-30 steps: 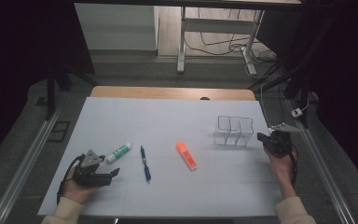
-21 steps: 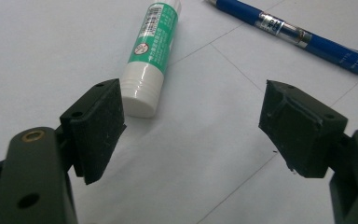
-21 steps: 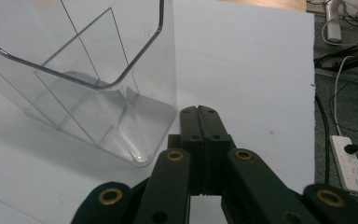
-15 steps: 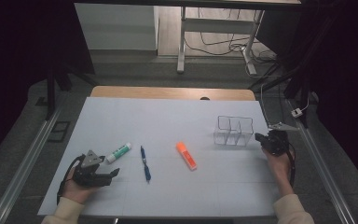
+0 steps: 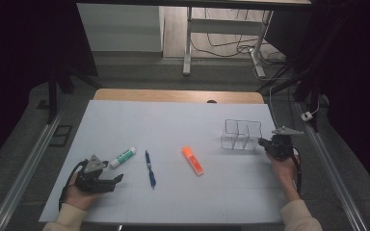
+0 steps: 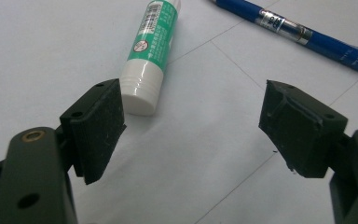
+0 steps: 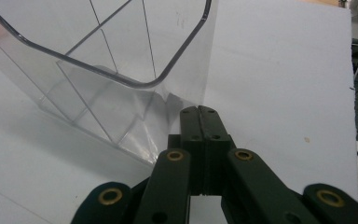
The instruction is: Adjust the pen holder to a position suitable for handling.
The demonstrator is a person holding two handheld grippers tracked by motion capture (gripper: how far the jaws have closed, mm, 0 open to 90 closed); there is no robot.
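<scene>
Clear plastic organizer (image 7: pixel 98 70) touching closed right tongs (image 7: pixel 200 112).

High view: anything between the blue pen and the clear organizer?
Yes: an orange highlighter lies on the white sheet between the blue pen and the clear organizer, seen in the high view.

In the left gripper view, the top edge is cutting off the glue stick (image 6: pixel 150 51) at twelve o'clock, and the blue pen (image 6: pixel 303 35) is running out at one and three o'clock. In the right gripper view, the clear organizer (image 7: pixel 107 60) is overrunning the frame at eleven o'clock.
</scene>
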